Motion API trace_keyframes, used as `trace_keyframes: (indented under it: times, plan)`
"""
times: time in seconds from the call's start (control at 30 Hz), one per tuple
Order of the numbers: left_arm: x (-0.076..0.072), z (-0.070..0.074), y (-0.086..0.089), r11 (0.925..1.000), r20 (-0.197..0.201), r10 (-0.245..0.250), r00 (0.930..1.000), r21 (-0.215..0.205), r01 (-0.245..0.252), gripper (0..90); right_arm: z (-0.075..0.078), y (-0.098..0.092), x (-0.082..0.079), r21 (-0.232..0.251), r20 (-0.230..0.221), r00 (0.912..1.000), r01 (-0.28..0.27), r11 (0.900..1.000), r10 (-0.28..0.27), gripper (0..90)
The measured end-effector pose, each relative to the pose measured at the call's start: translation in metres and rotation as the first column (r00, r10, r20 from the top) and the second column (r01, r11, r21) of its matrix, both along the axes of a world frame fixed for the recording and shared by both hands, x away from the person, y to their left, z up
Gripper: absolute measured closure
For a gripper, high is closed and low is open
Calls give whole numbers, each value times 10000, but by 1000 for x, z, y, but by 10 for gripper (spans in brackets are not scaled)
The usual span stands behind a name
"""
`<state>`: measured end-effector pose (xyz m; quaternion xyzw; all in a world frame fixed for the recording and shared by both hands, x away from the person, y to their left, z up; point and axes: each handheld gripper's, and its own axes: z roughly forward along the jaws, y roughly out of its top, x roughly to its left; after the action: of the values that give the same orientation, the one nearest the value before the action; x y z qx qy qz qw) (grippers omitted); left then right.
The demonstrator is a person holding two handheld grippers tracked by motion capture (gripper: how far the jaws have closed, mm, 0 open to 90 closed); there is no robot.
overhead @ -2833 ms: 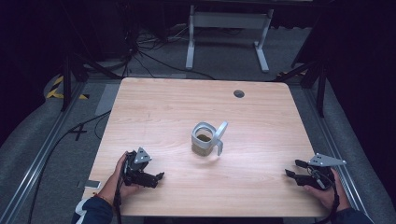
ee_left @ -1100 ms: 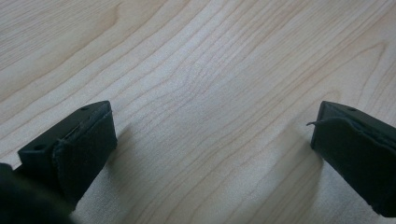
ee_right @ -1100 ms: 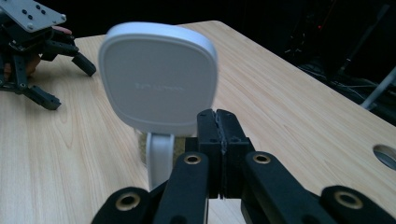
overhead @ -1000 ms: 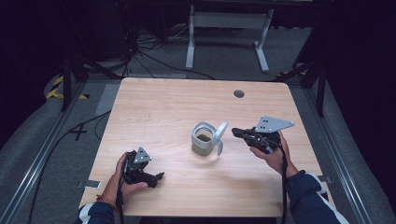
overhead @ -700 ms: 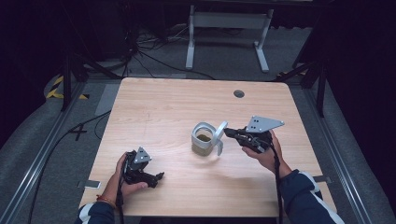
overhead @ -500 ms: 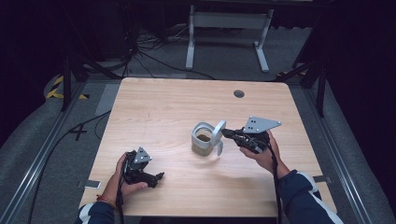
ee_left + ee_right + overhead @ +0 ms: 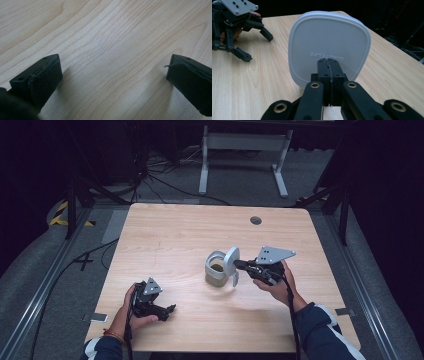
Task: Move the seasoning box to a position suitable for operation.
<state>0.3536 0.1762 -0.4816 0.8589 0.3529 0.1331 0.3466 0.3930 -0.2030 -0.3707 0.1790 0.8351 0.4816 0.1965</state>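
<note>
A pale grey container [image 7: 215, 270] with something brownish inside stands at the middle of the wooden table [image 7: 180, 235]. Its white lid [image 7: 231, 260] stands on edge, leaning against the container's right side. My right gripper [image 7: 240, 265] points left at the lid, jaws shut with nothing between them. In the right gripper view its closed tips [image 7: 329, 64] sit right at the lid's [image 7: 329, 37] flat face, which reads "QUALITY LIFE" upside down. My left gripper [image 7: 169, 310] rests at the front left, open, with bare wood between its pads [image 7: 43, 80].
A small dark hole [image 7: 256, 220] sits in the table near its far edge. A white metal stand [image 7: 242, 150] and cables lie on the floor beyond. The left gripper [image 7: 257, 46] is also in the right gripper view, far left behind the lid.
The right hand came from the table's front right corner to the lid, creeping left over the last second. The left hand stayed still.
</note>
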Motion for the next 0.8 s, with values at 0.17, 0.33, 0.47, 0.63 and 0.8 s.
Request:
trace_keyframes:
  times: [0.17, 0.33, 0.47, 0.63, 0.8]
  plan:
    - [0, 0, 0, 10000, -2, 2, 10000, -7, -2, 4, -1, 3, 0, -40, 9, 10000, -69, 10000, 69, 900]
    - [0, 0, 0, 10000, 1, 2, 10000, -9, -2, 4, -1, 6, -1, -61, -4, 9999, -142, 9999, 142, 900]
    - [0, 0, 0, 10000, -12, 9, 10000, 3, -9, 4, -2, 10, -2, -65, -66, 9997, -256, 9997, 256, 900]
    - [0, 0, 0, 10000, 1, 2, 10000, -6, -2, 4, -3, 12, -2, -117, -101, 9995, -313, 9994, 312, 900]
    - [0, 0, 0, 10000, -2, 5, 10000, -11, -5, 4, -4, 11, -2, -136, -135, 9993, -342, 9993, 340, 900]
